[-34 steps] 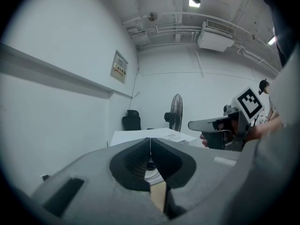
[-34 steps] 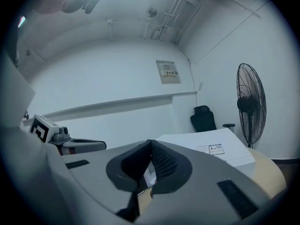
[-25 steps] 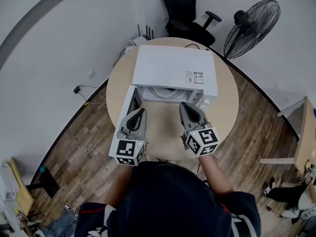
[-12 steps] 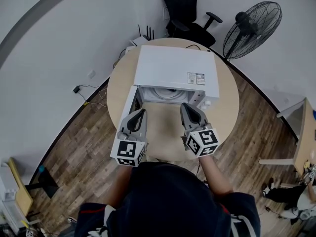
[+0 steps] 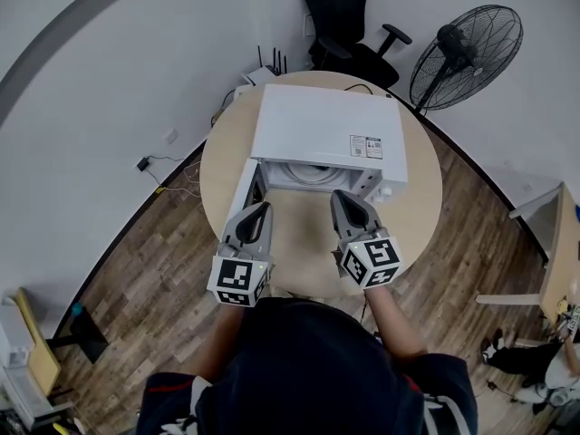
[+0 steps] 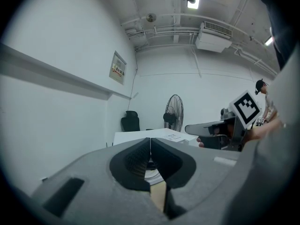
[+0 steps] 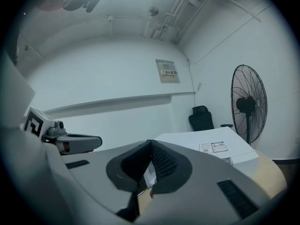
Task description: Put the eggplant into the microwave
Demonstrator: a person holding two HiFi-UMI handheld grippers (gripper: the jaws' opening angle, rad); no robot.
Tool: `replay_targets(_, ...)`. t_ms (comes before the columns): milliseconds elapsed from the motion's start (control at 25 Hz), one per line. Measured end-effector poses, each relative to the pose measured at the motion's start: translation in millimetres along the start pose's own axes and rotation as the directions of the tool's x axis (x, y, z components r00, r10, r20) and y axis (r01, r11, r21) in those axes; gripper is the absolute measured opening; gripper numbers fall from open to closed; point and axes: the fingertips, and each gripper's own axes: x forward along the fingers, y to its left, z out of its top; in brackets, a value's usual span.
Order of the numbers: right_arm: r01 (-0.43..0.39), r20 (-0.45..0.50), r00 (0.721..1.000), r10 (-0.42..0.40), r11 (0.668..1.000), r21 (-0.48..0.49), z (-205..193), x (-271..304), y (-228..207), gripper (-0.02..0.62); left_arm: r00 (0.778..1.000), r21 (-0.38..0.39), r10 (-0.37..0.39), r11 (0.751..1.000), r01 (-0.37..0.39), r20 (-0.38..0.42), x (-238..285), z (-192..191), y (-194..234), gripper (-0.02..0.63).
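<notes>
1. The left tool [image 5: 262,207] and right tool [image 5: 338,196] are hovering before the microwave [image 5: 328,139] — each one's jaws are pressing together, gripping nothing.
2. The microwave is sitting on the round desk [image 5: 412,208] — its door [image 5: 244,191] is standing open.

Open microwave [image 5: 326,134] cavity ahead, door [image 5: 246,184] swung left, bare table [image 5: 304,234] strip before it

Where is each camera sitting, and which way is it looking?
Head view: on the person's head, looking steeply down at the microwave on the round table; left gripper, right gripper and dark top show.
Left gripper view: rides the left gripper, looks along its shut jaws; right gripper shows at right.
Right gripper view: rides the right gripper, looks along its shut jaws; left gripper shows at left.
Shared: all show microwave, fan, chair.
</notes>
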Motion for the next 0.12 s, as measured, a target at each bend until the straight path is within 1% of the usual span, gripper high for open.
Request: replay_targets(120,0.000,0.001,1.000,0.000,1.000,0.000,0.9,2.1,3.2,0.011,1.000,0.002,-0.001,1.000,0.001,-0.002,-1.5,0.5,2.9,0.017)
